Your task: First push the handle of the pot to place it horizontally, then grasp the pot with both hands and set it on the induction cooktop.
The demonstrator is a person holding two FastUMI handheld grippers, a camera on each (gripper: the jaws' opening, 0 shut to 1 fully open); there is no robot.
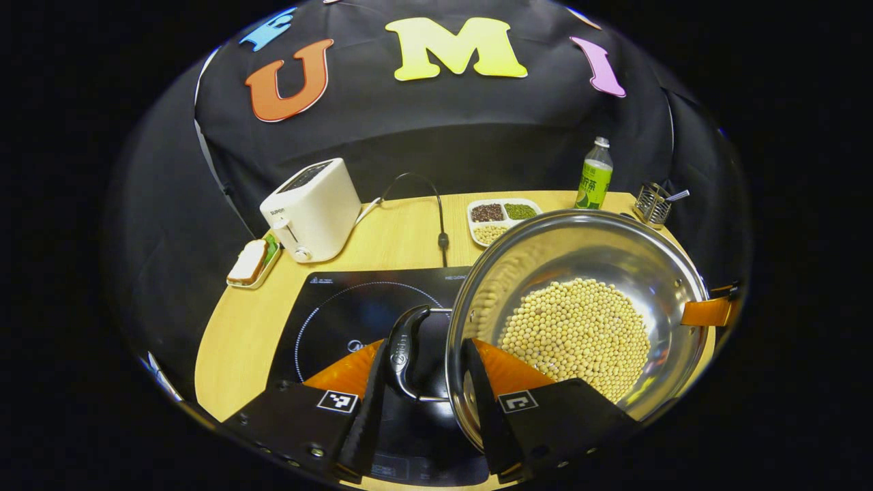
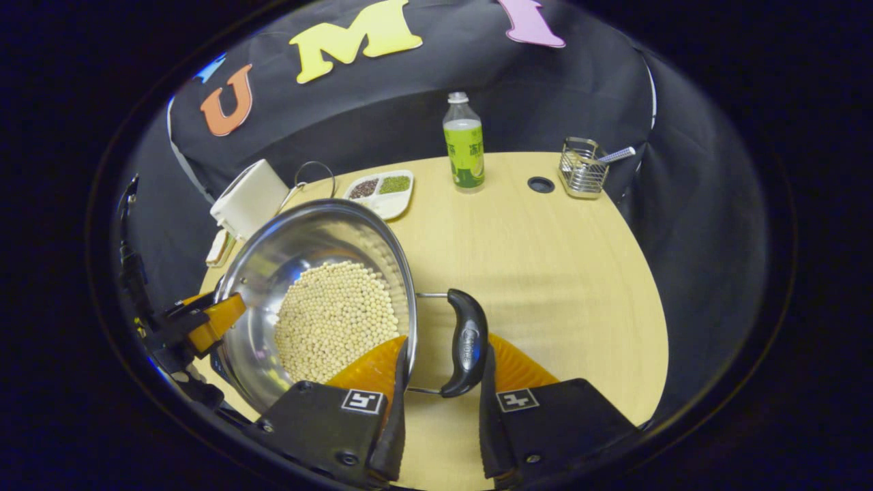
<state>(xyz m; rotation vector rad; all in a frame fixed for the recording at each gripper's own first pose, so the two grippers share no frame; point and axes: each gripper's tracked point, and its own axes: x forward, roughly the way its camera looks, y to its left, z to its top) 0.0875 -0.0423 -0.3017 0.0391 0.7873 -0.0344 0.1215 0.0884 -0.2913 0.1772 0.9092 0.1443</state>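
A steel pot (image 1: pixel 580 259) with soybeans (image 1: pixel 576 334) in it hangs between both grippers, partly over the right side of the black induction cooktop (image 1: pixel 341 314). My left gripper (image 1: pixel 426 344) is shut on the pot's left black handle (image 1: pixel 404 348), one finger outside the loop and the other inside the rim. In the right gripper view, my right gripper (image 2: pixel 445 344) clamps the other black handle (image 2: pixel 467 348) against the pot (image 2: pixel 300 245) wall in the same way. Each gripper appears across the pot from the other: the right gripper (image 1: pixel 709 310) and the left gripper (image 2: pixel 204 324).
On the round wooden table (image 2: pixel 559 273), a white toaster (image 1: pixel 312 208) and a sandwich dish (image 1: pixel 252 262) stand at the back left. A divided tray of beans (image 1: pixel 501 218), a green bottle (image 1: pixel 595 176) and a wire holder (image 1: pixel 655 202) line the back. A black cord (image 1: pixel 440 211) runs behind the cooktop.
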